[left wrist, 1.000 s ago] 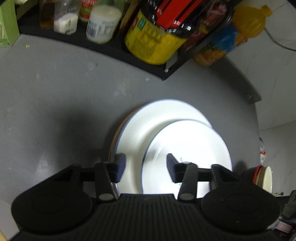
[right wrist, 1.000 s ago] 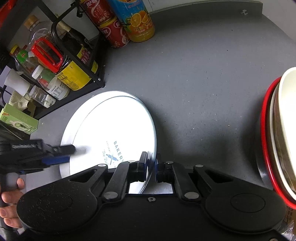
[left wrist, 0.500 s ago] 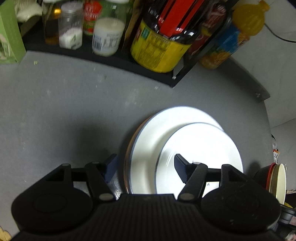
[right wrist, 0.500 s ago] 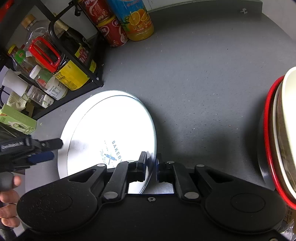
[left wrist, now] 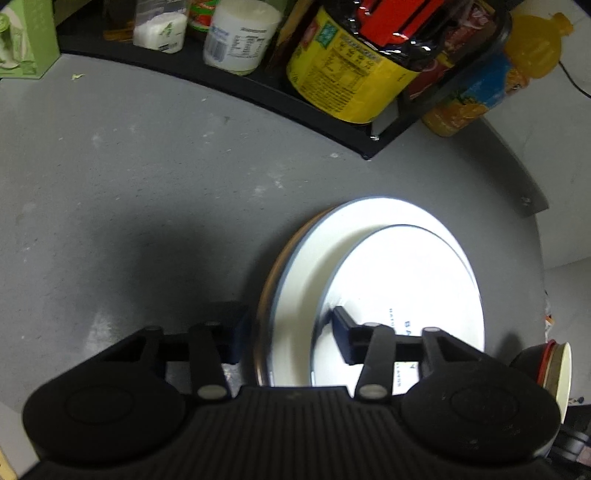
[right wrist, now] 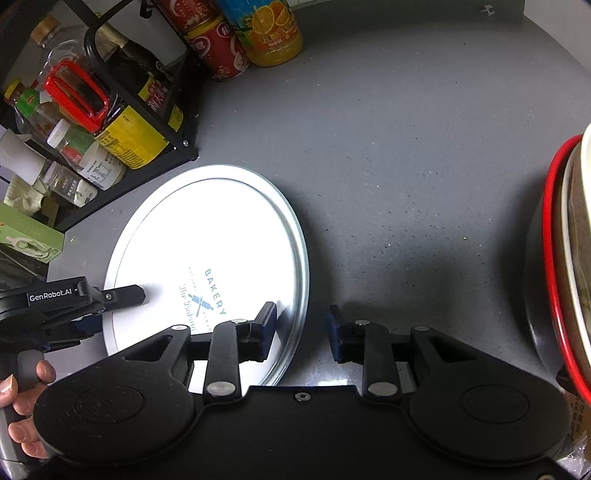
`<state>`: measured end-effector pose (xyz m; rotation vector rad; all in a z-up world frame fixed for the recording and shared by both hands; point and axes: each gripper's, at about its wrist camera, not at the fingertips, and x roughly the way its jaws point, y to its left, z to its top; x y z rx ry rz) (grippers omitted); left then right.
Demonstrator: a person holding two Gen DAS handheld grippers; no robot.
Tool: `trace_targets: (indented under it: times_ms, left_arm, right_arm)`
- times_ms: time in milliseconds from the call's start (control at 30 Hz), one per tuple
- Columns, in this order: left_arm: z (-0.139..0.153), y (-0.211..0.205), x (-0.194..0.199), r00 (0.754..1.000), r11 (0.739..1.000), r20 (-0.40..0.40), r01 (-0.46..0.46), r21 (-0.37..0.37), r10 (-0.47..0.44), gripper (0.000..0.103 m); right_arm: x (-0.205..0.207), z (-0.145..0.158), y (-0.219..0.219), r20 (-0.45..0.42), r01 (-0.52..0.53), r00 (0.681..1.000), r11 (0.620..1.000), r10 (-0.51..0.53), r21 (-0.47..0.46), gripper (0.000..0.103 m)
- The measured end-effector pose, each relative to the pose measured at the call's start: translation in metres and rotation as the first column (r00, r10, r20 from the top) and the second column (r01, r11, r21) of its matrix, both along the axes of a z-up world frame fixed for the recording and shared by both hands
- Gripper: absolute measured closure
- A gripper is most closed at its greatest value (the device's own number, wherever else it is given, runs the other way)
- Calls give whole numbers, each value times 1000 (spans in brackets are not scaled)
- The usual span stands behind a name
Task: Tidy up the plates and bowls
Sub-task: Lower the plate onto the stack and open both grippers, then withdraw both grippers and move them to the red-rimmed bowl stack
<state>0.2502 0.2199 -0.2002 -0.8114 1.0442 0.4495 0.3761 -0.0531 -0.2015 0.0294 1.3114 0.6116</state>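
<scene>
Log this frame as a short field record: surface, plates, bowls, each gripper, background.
surface: grey countertop
plates: small white Bakery plate lying on a larger white plate
bowls: stacked, red-rimmed bowls at the right edge
left gripper: closing, fingers astride the rims at the stack's left edge
right gripper: opening, plate rim between its fingers, pads clear of it
background: black condiment rack, orange juice bottle

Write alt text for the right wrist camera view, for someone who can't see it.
The right hand-held gripper, jaws opening, straddles the near rim of a white "Bakery" plate on a grey counter. The left hand-held gripper reaches the plate's opposite edge. A rack of bottles stands behind; stacked bowls sit at right.
</scene>
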Motion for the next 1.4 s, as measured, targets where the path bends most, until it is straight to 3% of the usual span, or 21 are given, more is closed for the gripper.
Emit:
trace_targets:
  times_ms: [567,1000,1133,1300,1400]
  left_arm:
    - [3,6,-9,1000,1000,21,-14,-15,14,72]
    - [12,3,0,999,998,-33,38,41,-36,59]
    - [22,0,2,999,997,-12,42,58,-41,50]
    - [35,-4,4,999,996,2,40,81,-40,46]
    - [47,-11,6,997,994,31,73,87,-76,43]
  right_arm:
    - [-1,2,7,20,-12,1000,1000,12,14,75]
    - [-4,2,4,17,0,1000,1000,0,13,76]
    - [-5,3,5,27,-4,1000,1000,3,14,79]
    - [-4,7,3,17,17,1000,1000,-17,14,79]
    - [-3,18,-4,-9,48,999,997,-48,52,72]
